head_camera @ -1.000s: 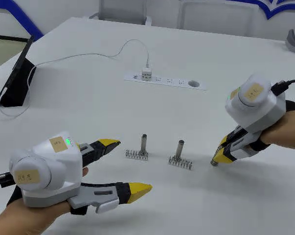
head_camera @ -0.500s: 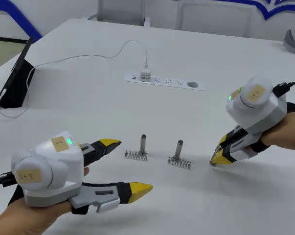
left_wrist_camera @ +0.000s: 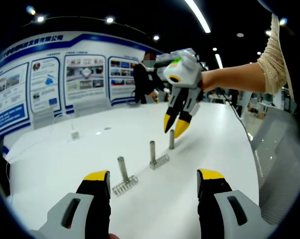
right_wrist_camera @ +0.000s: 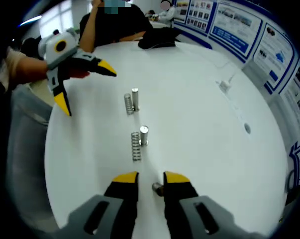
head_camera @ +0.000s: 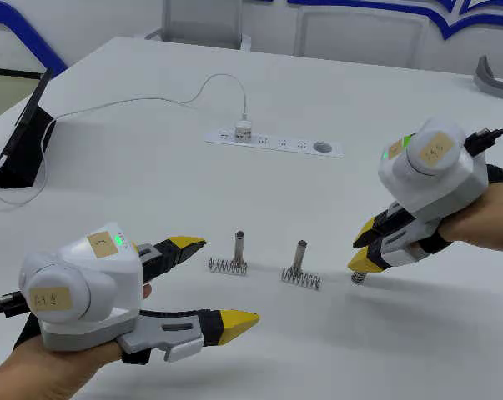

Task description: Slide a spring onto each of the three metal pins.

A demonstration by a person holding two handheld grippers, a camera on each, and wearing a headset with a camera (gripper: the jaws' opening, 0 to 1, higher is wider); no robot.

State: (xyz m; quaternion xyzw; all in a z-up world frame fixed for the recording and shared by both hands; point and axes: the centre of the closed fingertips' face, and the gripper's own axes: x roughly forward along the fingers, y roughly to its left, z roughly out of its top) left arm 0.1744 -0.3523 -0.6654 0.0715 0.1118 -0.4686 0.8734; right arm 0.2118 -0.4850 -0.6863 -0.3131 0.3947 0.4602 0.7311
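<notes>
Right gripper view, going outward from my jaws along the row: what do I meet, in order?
Right gripper with the nearest pin standing between its parted jaws → middle pin, middle spring lying beside it → far pin, far spring lying beside it.

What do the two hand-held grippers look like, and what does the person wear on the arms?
The left hand-held gripper and the right hand-held gripper look alike. Each has a rounded white housing, black jaws with pointed yellow tips, tan paper labels with handwriting, a small green light and a black cable at the rear. The right arm wears a beige knitted sleeve.
</notes>
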